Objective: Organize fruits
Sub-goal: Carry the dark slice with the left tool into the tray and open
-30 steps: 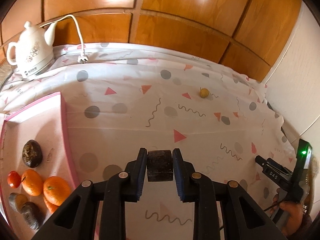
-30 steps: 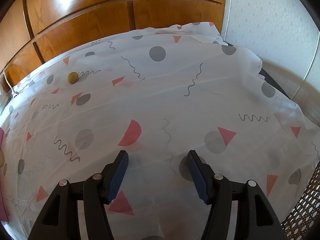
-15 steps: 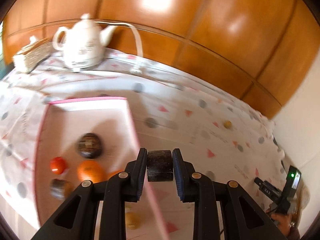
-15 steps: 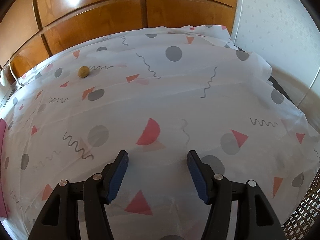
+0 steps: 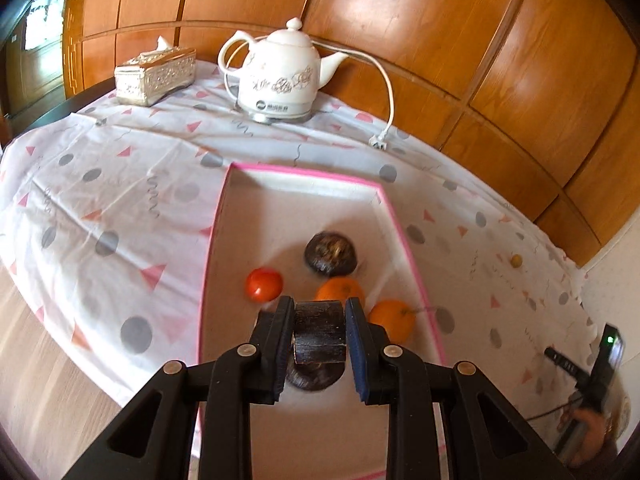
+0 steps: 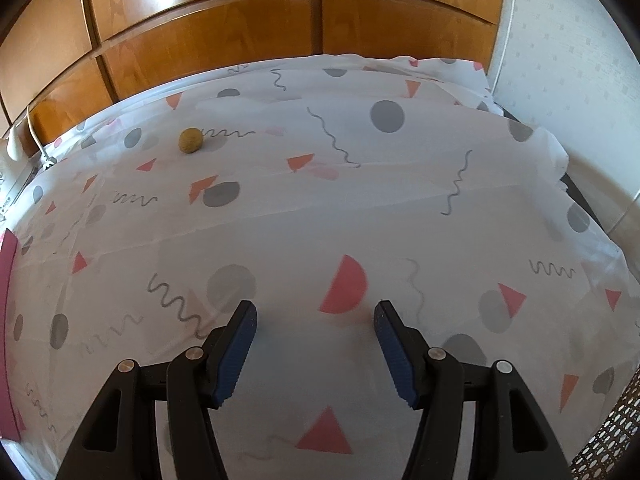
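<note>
I am clamping my left gripper (image 5: 319, 334) jaws on the dark fruit (image 5: 319, 336), hanging over the pink tray (image 5: 394, 216) beside two oranges (image 5: 340, 291); I should lower gently into bare floor before letting go. My right gripper (image 6: 316, 350) jaws are gaping, empty, over the table (image 6: 400, 208).

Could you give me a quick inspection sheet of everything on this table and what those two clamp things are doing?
Surface: white patterned tablecloth.
Job's things: pink-rimmed tray holding a red fruit, two oranges, dark fruits; small tan fruit loose on the cloth.
Clutter: white ceramic kettle, silver tissue box.
Grippers: left hand-held gripper shut on a dark round fruit above the tray; right hand-held gripper open.
Cables: white kettle cord, unplugged.
Surroundings: wood panelling.
</note>
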